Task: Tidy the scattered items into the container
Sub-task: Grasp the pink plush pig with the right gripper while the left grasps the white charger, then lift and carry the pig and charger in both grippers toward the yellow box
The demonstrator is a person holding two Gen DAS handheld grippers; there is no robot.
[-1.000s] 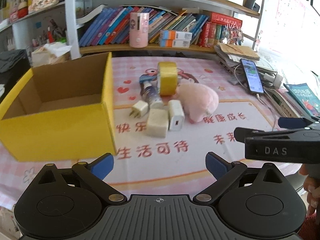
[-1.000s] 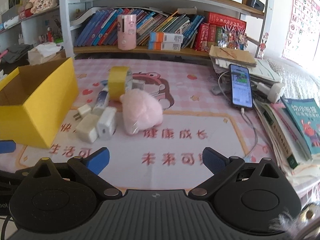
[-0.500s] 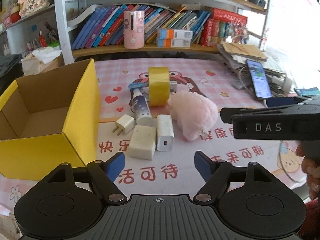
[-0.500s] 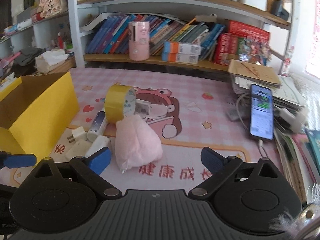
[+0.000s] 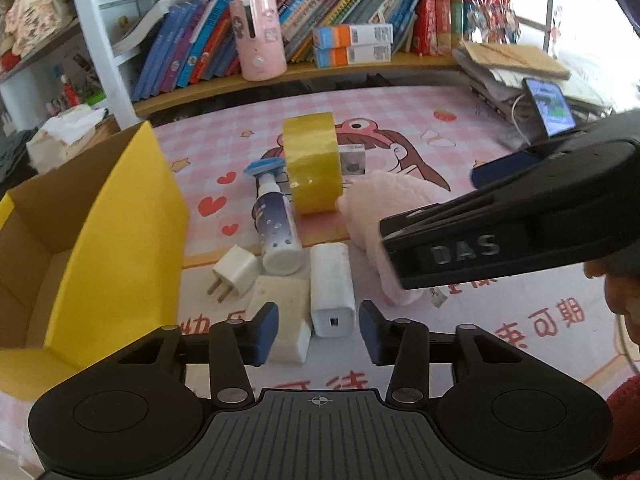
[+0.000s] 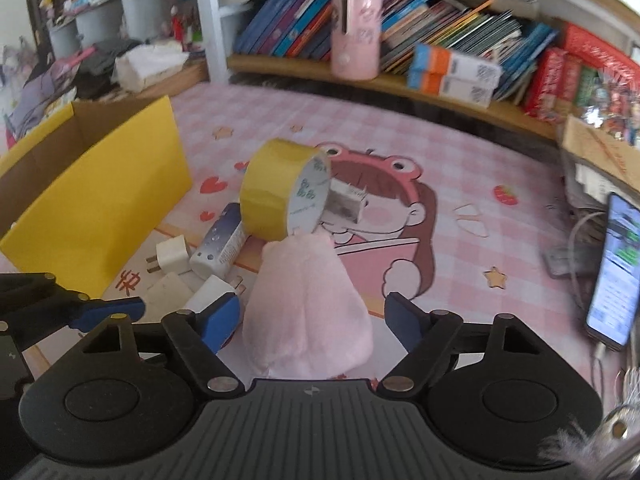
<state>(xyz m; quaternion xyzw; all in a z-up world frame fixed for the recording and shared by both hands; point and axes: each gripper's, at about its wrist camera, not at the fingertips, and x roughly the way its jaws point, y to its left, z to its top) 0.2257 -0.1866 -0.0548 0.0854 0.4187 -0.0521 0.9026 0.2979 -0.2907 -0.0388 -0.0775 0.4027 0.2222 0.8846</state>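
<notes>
An open yellow box stands at the left of the pink mat. Beside it lie a yellow tape roll, a spray bottle, a small white plug, a cream block, a white charger and a pink plush. My left gripper is closing around the charger's near end and the cream block's edge, with a sliver of gap at the right pad. My right gripper is closing with the plush between its pads, which are not touching it.
A small printed box leans behind the tape roll. A phone on a cable and stacked papers lie at the right. A bookshelf with a pink canister runs along the back. The right gripper's body crosses the left wrist view.
Both grippers have moved forward and down to the pile. The left jaws narrowed a lot around the white charger. The right jaws came astride the pink plush and narrowed slightly.
</notes>
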